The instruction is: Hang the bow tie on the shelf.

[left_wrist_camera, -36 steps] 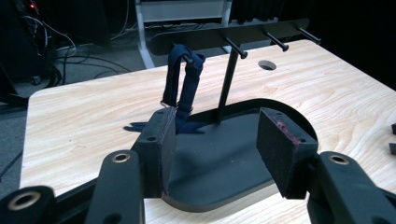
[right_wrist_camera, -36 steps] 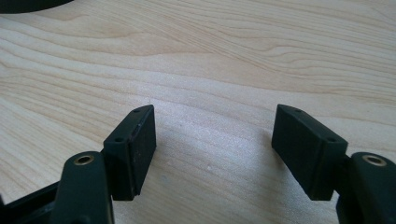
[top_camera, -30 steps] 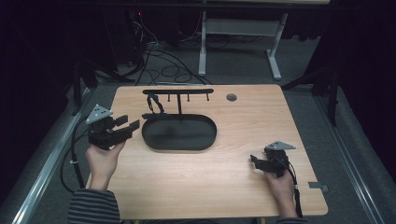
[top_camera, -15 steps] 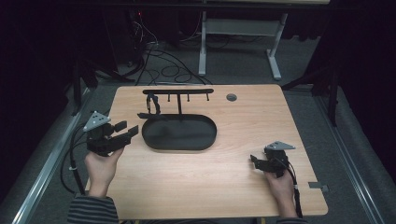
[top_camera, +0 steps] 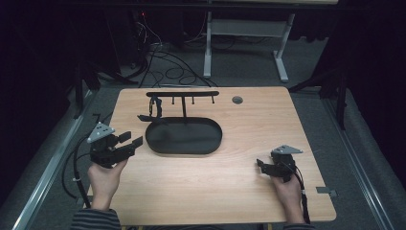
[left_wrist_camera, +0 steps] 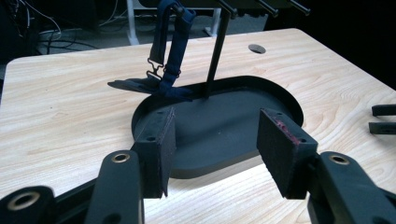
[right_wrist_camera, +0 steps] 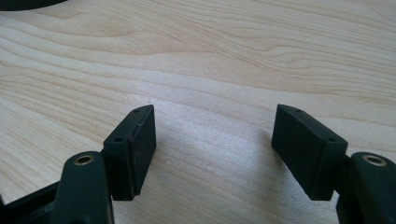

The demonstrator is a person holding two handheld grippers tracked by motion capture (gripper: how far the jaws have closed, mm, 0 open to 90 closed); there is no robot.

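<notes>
While both hands wait at the table's near edge, the work looks to be the strap on the stand.

Strap point(left_wrist_camera: 173, 51): dark blue webbing with a metal clasp, hung from a peg of the rack point(top_camera: 182, 94), its tail lying on the wood beside the black oval tray point(top_camera: 210, 143).
Handling: likely light, limp and not fragile — it will sag and swing once lifted.
Where to grip: probably the doubled webbing just under the peg, not the clasp.
Left gripper point(left_wrist_camera: 212, 140): jaws wide, nothing between them, aimed at the tray.
Right gripper point(right_wrist_camera: 215, 140): jaws wide, empty — over bare table point(right_wrist_camera: 233, 56).
</notes>
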